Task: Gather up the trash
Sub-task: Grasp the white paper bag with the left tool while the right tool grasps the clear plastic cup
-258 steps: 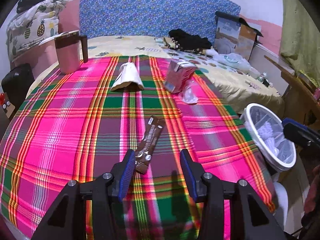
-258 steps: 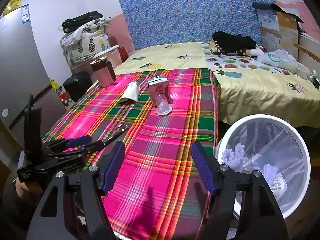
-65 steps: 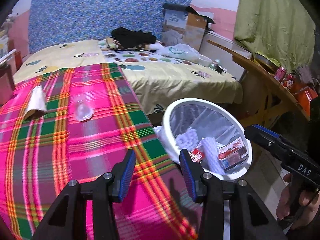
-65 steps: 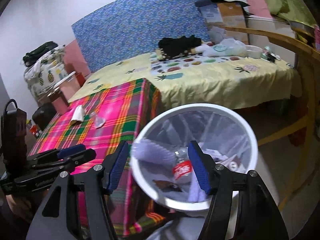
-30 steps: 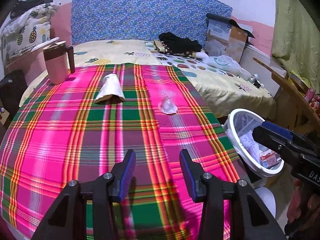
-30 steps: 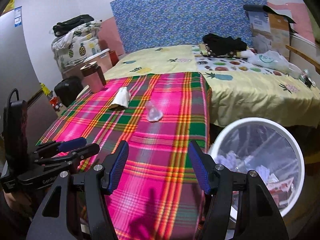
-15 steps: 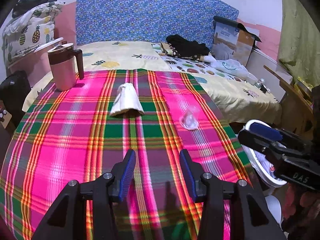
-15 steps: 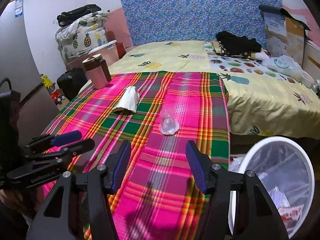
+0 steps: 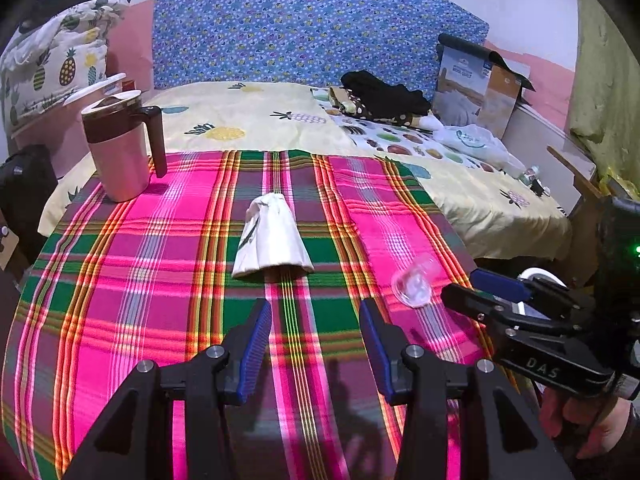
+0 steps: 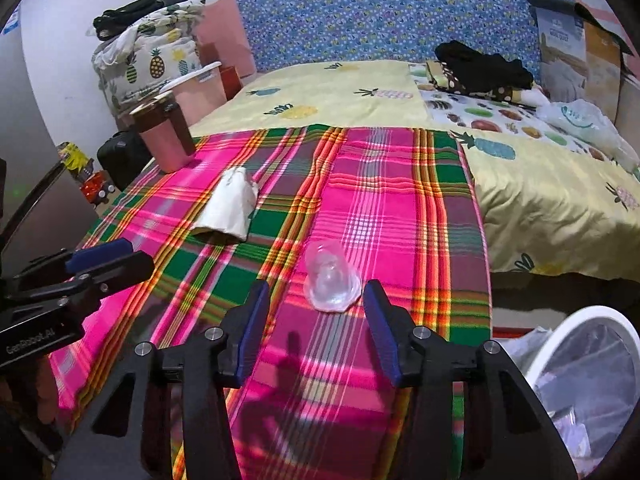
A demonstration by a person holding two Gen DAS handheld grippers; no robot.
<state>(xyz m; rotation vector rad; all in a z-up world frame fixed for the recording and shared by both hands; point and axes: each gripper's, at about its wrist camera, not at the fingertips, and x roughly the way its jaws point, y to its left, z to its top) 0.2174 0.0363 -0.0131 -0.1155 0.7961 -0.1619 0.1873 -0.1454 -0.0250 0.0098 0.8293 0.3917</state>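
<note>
A crushed clear plastic cup point(image 10: 330, 280) lies on the plaid cloth point(image 10: 392, 200), just ahead of my right gripper point(image 10: 316, 312). Its jaws are closing, with the cup's near edge between the tips and no pad touching it. In the left wrist view the same cup point(image 9: 414, 286) sits to the right, in front of the right gripper point(image 9: 472, 292). A flattened white paper cup point(image 9: 272, 240) lies ahead of my left gripper point(image 9: 316, 332), which stands open with nothing in it. The paper cup point(image 10: 230, 208) shows left of centre in the right wrist view. The white trash bin point(image 10: 624, 344) stands at the lower right.
A pink lidded jug point(image 9: 120, 144) stands at the cloth's far left corner. Beyond the cloth stretches a yellow pineapple sheet point(image 9: 256, 116) with dark clothes point(image 9: 384, 96) and a cardboard box point(image 9: 480, 84). A hand point(image 9: 580, 420) holds the right gripper's handle.
Both grippers have moved in over the plaid cloth, away from the bin. The clear cup now lies right at the right gripper's tips, whose jaws have narrowed. The paper cup is nearer the left gripper.
</note>
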